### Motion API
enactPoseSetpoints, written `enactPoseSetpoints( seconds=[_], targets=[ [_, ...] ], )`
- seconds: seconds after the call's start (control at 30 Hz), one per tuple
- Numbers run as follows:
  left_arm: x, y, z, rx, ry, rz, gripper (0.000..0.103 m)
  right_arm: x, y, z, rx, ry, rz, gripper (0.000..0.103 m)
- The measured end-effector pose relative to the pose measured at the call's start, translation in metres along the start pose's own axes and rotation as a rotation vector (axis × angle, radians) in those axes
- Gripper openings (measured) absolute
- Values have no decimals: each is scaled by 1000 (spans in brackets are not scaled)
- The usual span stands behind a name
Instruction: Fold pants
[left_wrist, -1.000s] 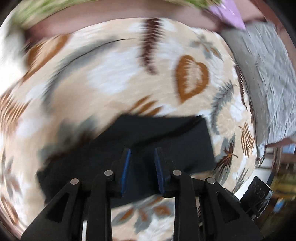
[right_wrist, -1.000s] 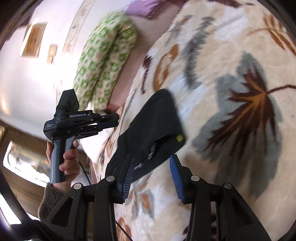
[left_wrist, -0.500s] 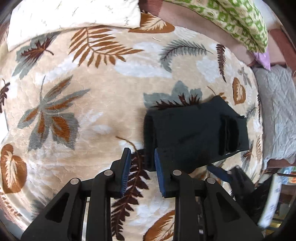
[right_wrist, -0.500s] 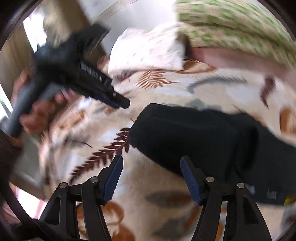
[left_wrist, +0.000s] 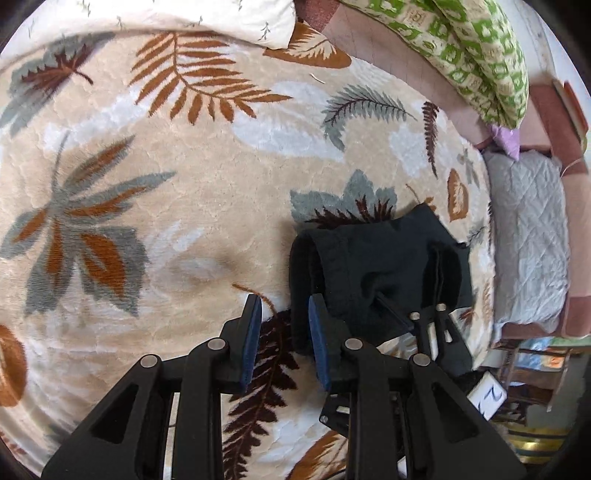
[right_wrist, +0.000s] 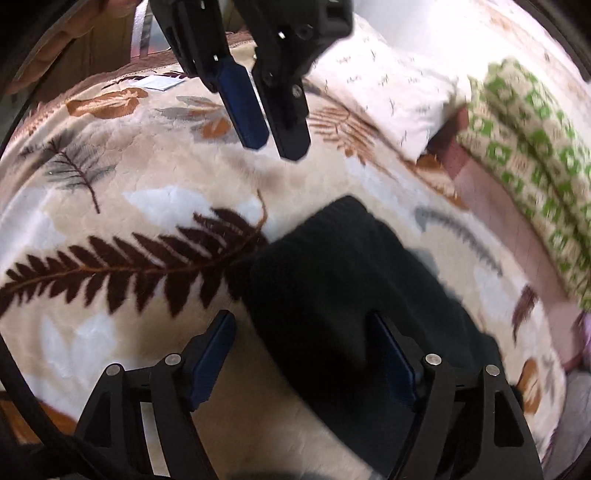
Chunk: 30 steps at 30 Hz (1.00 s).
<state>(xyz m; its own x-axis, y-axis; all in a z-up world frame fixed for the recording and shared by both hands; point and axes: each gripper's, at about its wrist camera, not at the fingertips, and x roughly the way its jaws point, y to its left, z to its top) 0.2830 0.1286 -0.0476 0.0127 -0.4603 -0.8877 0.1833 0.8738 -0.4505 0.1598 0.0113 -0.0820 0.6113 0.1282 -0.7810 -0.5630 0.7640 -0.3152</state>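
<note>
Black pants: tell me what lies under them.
The folded black pants lie on the leaf-patterned blanket. The blanket shows all around them; the part beneath, and the inner folds, are covered.

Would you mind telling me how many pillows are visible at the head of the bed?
2: white pillow at top left, green patterned pillow at top right; more may be hidden.

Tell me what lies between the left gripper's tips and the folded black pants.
Nothing but bare leaf-print blanket. In the right wrist view the left gripper hangs above the blanket, apart from the folded black pants; only the brown fern print lies between.
</note>
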Motion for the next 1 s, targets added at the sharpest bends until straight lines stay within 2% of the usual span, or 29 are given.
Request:
enactPoseSetpoints(
  seconds=[0.1, 0.17, 0.2, 0.33, 0.47, 0.53, 0.67, 0.7, 0.73, 0.77, 0.83, 0.9, 0.97, 1.0],
  targets=[
    [7, 6, 4, -24, 17, -50, 24, 3, -12, -1, 68, -10, 53, 57],
    [10, 8, 6, -29, 20, -88, 24, -2, -15, -3, 70, -38, 45, 39],
    [12, 9, 8, -32, 17, -118, 24, -3, -18, -5, 87, -47, 53, 37],
    [19, 11, 17, -69, -18, -205, 24, 1, -33, -11, 181, -46, 116, 34],
    [36, 14, 26, -123, 14, -281, 24, 3, -34, -11, 188, -53, 133, 36],
    [44, 18, 31, -164, 25, -279, 24, 4, -36, -12, 197, -58, 146, 36],
    [43, 25, 40, -180, -6, -238, 26, 5, -38, -13, 211, -63, 162, 37],
    [43, 27, 42, -185, -3, -245, 29, 4, -38, -14, 217, -65, 166, 37],
    [45, 28, 43, -191, 4, -249, 45, 4, -39, -14, 222, -71, 171, 37],
    [49, 29, 44, -198, 18, -246, 56, 4, -40, -15, 225, -76, 173, 36],
    [52, 27, 44, -184, 21, -247, 58, 4, -40, -15, 233, -82, 174, 36],
    [51, 21, 42, -160, 10, -248, 67, 3, -39, -16, 233, -90, 176, 38],
    [54, 15, 41, -157, 16, -257, 82, 2, -39, -16, 235, -96, 172, 38],
    [55, 11, 40, -151, 22, -260, 84, 3, -39, -15, 238, -95, 176, 40]
  ],
)
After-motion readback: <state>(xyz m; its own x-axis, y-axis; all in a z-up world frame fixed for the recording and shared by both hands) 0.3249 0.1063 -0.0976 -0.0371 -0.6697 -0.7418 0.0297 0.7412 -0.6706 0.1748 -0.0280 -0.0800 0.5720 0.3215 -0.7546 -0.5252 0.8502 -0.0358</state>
